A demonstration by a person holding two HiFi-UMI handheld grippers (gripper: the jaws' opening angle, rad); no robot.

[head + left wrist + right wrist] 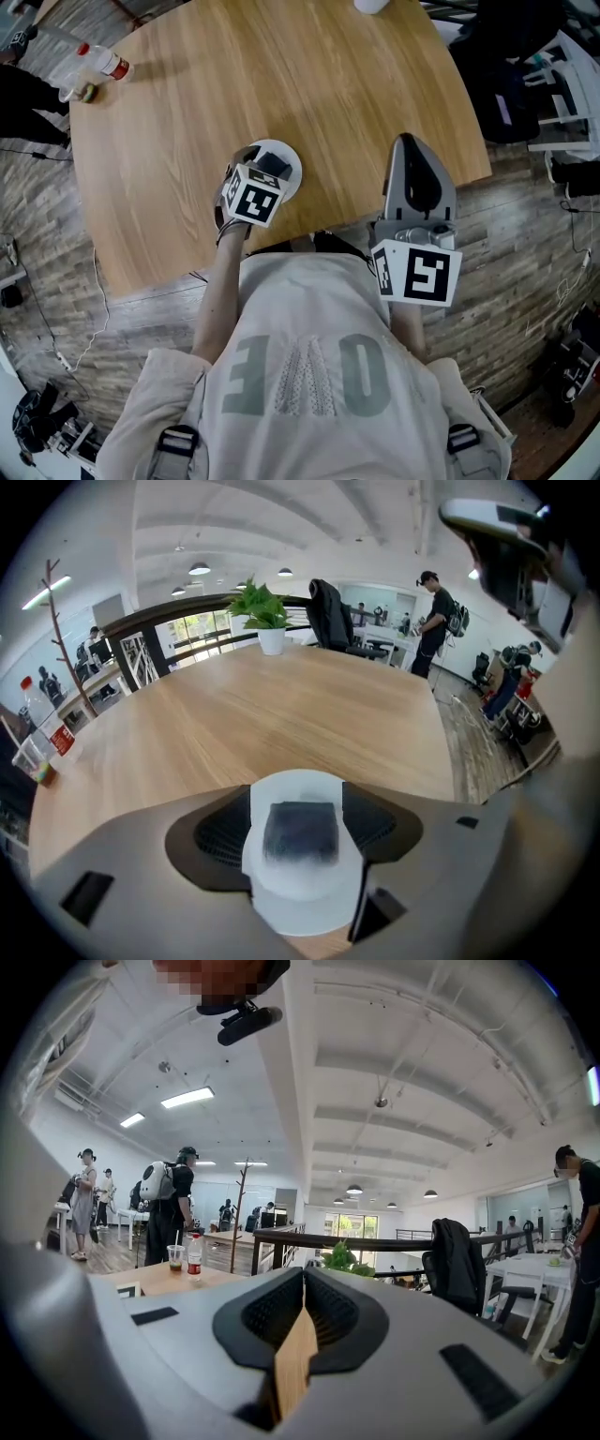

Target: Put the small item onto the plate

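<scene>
Left gripper (266,171) hangs over the plate (289,150), its jaws apart. In the left gripper view the dark, blocky item (301,830) lies on the white round plate between the two pads, and a thin strip of plate shows on each side of it. Whether either pad touches it cannot be told.

Right gripper (410,146) is well to the right. It lies at the near right edge of the table (281,75) and points to the far side. Its jaws are pressed together with nothing between them, and only a sliver of wood shows through the slit.

The plate sits close to the near edge of the table, left of the middle. A bottle (101,64) with a red label stands at the far left corner. A potted plant (264,614) stands at the far edge.
</scene>
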